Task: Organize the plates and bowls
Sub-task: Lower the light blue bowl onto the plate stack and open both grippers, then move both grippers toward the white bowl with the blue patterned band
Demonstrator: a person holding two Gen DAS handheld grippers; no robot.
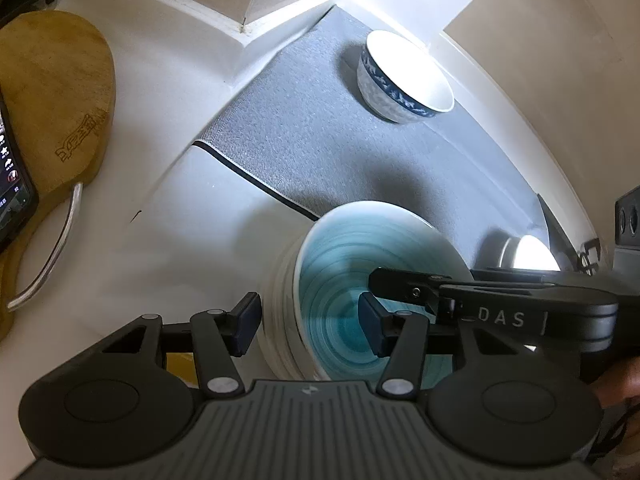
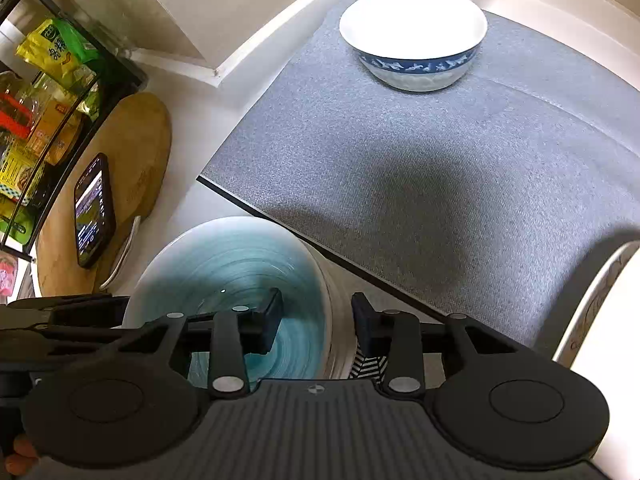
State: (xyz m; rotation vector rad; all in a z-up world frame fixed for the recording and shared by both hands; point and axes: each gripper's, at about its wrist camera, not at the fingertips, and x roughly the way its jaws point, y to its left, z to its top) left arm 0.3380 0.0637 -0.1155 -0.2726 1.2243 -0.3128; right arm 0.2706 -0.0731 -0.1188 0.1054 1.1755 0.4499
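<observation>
Left wrist view, from left to right: a phone [image 1: 12,184] is seen lying on a wooden board [image 1: 56,92], and then a stack of plates [image 1: 344,256] is found on the white counter [image 1: 180,240], at the edge of a grey mat [image 1: 320,140]. The left side of the stack is straddled by the left gripper [image 1: 312,324]. Its tongs are held partly apart, with one pad outside the rim and one over the blue plate on top, but whether the rim is squeezed cannot be told. Farther back on the mat a blue-rimmed bowl [image 1: 404,76] is seen, well apart from the stack. In the right wrist view, the right side of the same stack is taken by the right gripper [image 2: 318,322], and its tongs look clamped on the rim. The plates are likely heavy all together, hard, smooth and slippery, and they can be chipped or broken if they are dropped. They are best held at two opposite rims, low enough that the bottom plate is caught too, and kept flat so that no plate is let slide off.
</observation>
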